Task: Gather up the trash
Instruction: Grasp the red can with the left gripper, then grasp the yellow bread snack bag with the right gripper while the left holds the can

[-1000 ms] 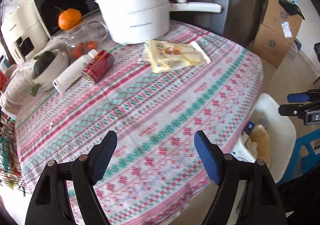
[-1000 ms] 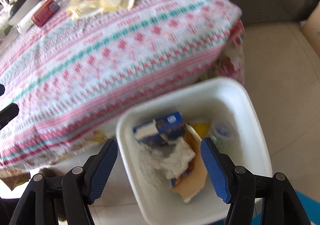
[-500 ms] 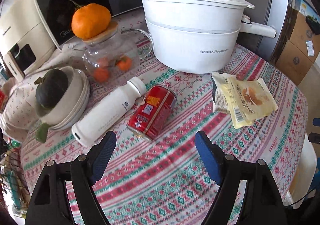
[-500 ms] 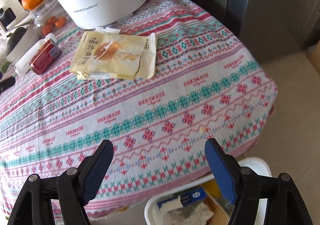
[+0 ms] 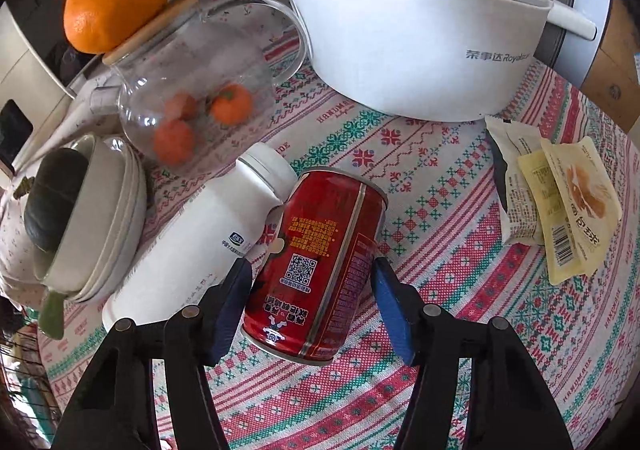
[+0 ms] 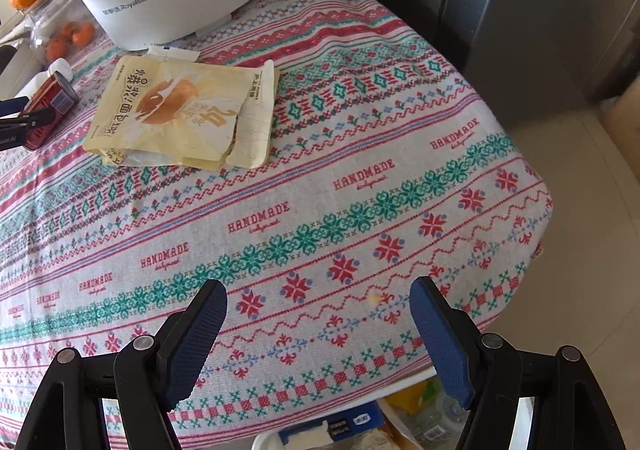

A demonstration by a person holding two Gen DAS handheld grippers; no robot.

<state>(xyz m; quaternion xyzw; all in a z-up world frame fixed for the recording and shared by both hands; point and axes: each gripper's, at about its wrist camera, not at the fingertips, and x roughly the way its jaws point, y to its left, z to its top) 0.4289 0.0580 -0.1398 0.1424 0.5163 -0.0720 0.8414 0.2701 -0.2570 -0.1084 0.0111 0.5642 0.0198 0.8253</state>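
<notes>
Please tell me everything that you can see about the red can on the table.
The red can is a metal drink can, lying on its side on the patterned tablecloth. Its label carries yellow text and a QR code; the silvery end rim faces the camera. Its upper left side touches the white bottle lying beside it. The left gripper straddles its lower half; the jaws have just been closing, with the pads at or very near its sides. It looks undented.

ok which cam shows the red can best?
Left wrist: the red can lies on its side, filling mid-frame between the left gripper's closing jaws, label readable. Right wrist shows only a small part of it at the far left edge, behind the left gripper.
</notes>
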